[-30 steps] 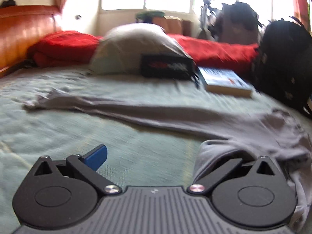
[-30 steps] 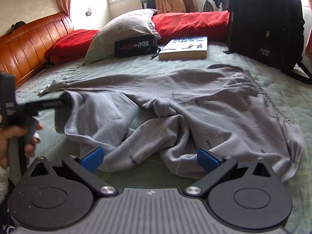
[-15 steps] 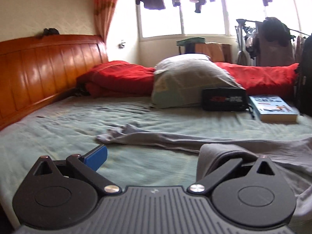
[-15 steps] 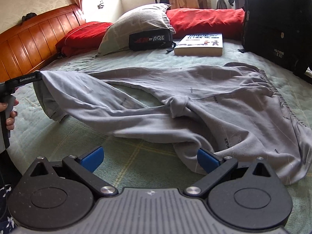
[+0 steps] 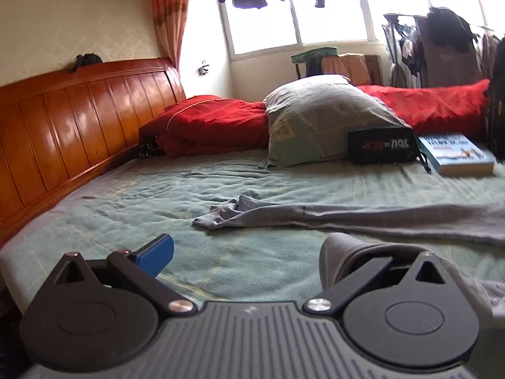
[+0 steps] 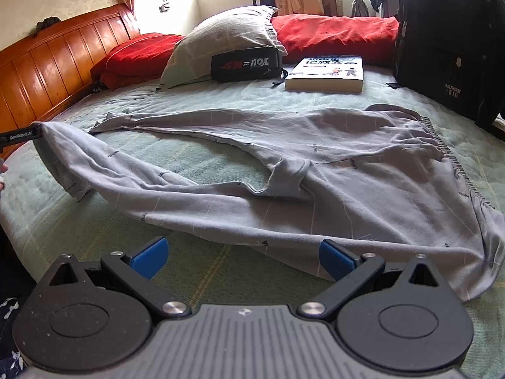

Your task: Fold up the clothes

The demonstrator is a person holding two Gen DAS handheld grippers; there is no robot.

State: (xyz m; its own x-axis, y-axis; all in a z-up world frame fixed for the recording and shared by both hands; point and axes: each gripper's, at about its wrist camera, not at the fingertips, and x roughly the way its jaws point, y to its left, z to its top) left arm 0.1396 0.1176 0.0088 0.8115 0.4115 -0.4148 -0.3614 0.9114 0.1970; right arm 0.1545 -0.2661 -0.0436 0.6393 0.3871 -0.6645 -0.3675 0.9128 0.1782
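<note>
Left claw (image 5: pixel 249 252) spread w/ grey cotton trousers (image 6: pixel 315 170) draped over one finger — right claw (image 6: pixel 241 254) spread, empty, above green bed sheet (image 6: pixel 195 271).

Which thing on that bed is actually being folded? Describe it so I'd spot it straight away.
Start at the orange wooden headboard and come down the green bedspread, past the grey pillow and the book. Spread across the middle lies a pair of light grey trousers. It is the only loose, crumpled garment there, with one leg end lifted off the bed at the left.

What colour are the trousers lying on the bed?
Grey trousers, with thin pale lines; clearest in the right wrist view.
</note>
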